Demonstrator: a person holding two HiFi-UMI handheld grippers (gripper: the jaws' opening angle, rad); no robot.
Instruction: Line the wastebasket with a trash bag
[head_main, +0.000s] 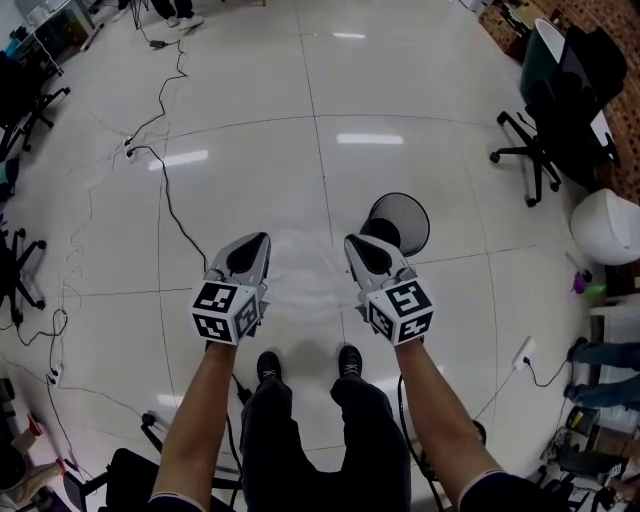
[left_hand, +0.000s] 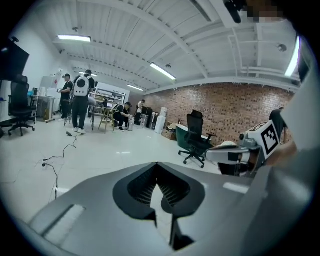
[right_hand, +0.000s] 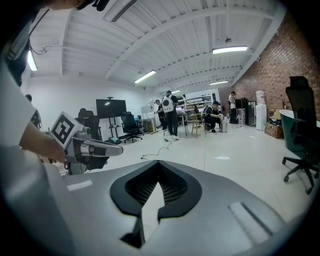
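Note:
A black mesh wastebasket stands on the white tile floor just beyond my right gripper. A thin clear trash bag hangs as a faint film between the two grippers, over the floor in front of the person's shoes. My left gripper is held level with the right one, about a bag's width to its left. Both jaws are closed tip to tip, each apparently pinching an edge of the bag. The left gripper view shows its closed tips and the right gripper's marker cube. The right gripper view shows its own closed tips.
Black cables trail across the floor at the left. An office chair and a white rounded object stand at the right, with a power strip on the floor. Several people work at the room's far end.

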